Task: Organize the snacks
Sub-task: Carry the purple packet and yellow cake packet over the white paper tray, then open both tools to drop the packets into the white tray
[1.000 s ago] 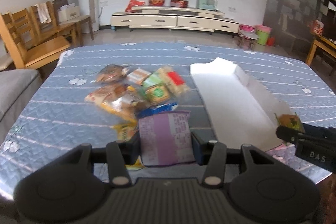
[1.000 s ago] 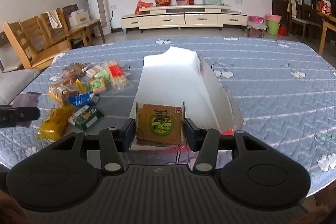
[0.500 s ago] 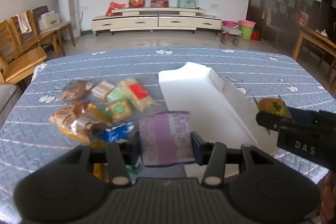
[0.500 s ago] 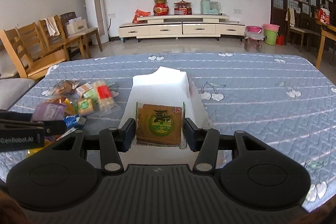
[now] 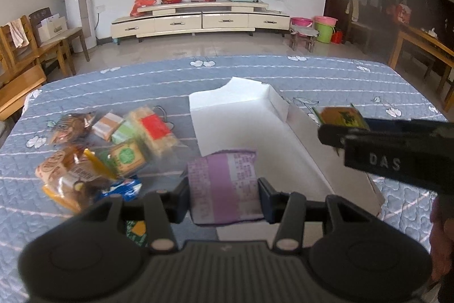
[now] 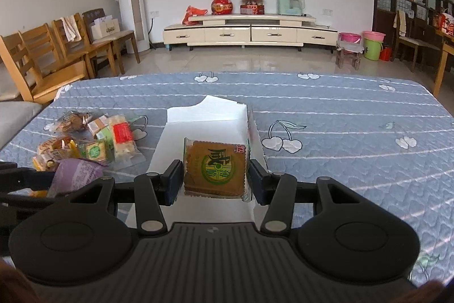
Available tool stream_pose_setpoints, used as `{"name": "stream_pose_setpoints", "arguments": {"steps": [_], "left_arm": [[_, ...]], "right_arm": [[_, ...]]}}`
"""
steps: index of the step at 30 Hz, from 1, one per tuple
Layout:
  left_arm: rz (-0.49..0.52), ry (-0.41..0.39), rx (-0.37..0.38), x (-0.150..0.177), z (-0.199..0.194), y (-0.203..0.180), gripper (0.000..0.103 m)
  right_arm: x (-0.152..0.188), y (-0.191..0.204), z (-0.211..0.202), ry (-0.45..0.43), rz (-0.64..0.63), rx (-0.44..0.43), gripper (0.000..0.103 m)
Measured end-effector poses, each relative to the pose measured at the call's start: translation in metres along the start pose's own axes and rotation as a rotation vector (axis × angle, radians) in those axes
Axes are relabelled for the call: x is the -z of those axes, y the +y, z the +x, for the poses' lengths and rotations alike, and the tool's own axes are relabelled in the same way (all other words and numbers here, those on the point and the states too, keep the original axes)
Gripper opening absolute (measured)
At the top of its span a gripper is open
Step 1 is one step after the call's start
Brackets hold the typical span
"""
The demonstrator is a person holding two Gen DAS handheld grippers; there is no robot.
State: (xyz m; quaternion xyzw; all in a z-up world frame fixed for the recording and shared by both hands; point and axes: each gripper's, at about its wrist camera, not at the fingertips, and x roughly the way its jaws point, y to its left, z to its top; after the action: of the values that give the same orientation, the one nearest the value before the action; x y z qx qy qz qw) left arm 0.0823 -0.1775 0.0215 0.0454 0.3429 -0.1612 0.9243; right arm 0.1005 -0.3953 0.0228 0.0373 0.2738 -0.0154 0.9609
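Blue-grey quilted tablecloth [image 6: 340, 115], white stripes, white hearts. White box [image 5: 244, 127]. Purple packet [image 5: 224, 186], white panel. Brown biscuit packet [image 6: 215, 168], green round emblem. Black grippers [image 5: 224, 199] [image 6: 215, 182].

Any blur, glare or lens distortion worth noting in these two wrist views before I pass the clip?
Left wrist view: the snack pile is smeared by motion blur, while the purple packet in the left gripper stays sharp; dark vignetting in the corners. Right wrist view: sharper overall, the cracker packet print readable; the far edge of the table bows from the fisheye; soft daylight, no harsh glare.
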Motion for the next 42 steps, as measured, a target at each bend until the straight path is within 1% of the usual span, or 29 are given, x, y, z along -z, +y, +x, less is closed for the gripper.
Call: {"name": "stream_pose_setpoints", "arguments": {"steps": [6, 9, 13, 17, 21, 26, 28, 29, 30, 31, 32, 33, 34, 38, 39, 41, 42], "left_arm": [[0.002, 0.017, 0.010, -0.009, 0.023, -0.007, 0.048], [0.004, 0.024, 0.011, -0.013, 0.034, -0.010, 0.048], [-0.002, 0.042, 0.009, -0.019, 0.051, -0.011, 0.048], [-0.002, 0.057, 0.012, -0.024, 0.067, -0.013, 0.048], [0.003, 0.068, 0.015, -0.030, 0.082, -0.016, 0.048], [-0.006, 0.076, 0.021, -0.040, 0.099, -0.017, 0.048], [-0.009, 0.073, 0.036, -0.044, 0.103, -0.017, 0.048], [-0.005, 0.069, 0.045, -0.046, 0.105, -0.018, 0.050], [0.003, 0.071, 0.048, -0.047, 0.107, -0.020, 0.051], [0.009, 0.070, 0.046, -0.047, 0.107, -0.021, 0.054], [0.015, 0.068, 0.041, -0.048, 0.106, -0.022, 0.063], [0.015, 0.061, 0.042, -0.047, 0.104, -0.022, 0.067], [0.014, 0.054, 0.042, -0.046, 0.101, -0.021, 0.073], [0.002, 0.052, 0.030, -0.045, 0.089, -0.019, 0.082], [0.000, 0.051, 0.024, -0.045, 0.084, -0.018, 0.084], [-0.004, 0.047, 0.004, -0.044, 0.074, -0.015, 0.094], [-0.007, 0.043, -0.003, -0.043, 0.067, -0.014, 0.095]], "right_arm": [[-0.016, -0.005, 0.026, 0.033, -0.015, -0.025, 0.062], [-0.025, -0.008, 0.043, 0.064, -0.007, -0.046, 0.062], [-0.038, -0.007, 0.070, 0.108, -0.031, -0.079, 0.062], [-0.047, -0.005, 0.097, 0.143, -0.059, -0.077, 0.062], [-0.057, -0.006, 0.122, 0.175, -0.053, -0.092, 0.062], [-0.065, -0.006, 0.142, 0.182, -0.058, -0.088, 0.062], [-0.069, -0.007, 0.148, 0.174, -0.059, -0.081, 0.063], [-0.072, -0.008, 0.150, 0.162, -0.058, -0.079, 0.065], [-0.073, -0.008, 0.149, 0.138, -0.058, -0.070, 0.069], [-0.074, -0.009, 0.148, 0.121, -0.057, -0.060, 0.076], [-0.075, -0.009, 0.146, 0.110, -0.056, -0.056, 0.083], [-0.075, -0.010, 0.143, 0.099, -0.054, -0.051, 0.095], [-0.075, -0.011, 0.139, 0.090, -0.051, -0.048, 0.096], [-0.073, -0.012, 0.115, 0.066, -0.044, -0.027, 0.098], [-0.072, -0.011, 0.108, 0.060, -0.047, -0.021, 0.103], [-0.069, -0.008, 0.092, 0.045, -0.061, -0.010, 0.103], [-0.067, -0.006, 0.083, 0.038, -0.067, 0.000, 0.103]]}}
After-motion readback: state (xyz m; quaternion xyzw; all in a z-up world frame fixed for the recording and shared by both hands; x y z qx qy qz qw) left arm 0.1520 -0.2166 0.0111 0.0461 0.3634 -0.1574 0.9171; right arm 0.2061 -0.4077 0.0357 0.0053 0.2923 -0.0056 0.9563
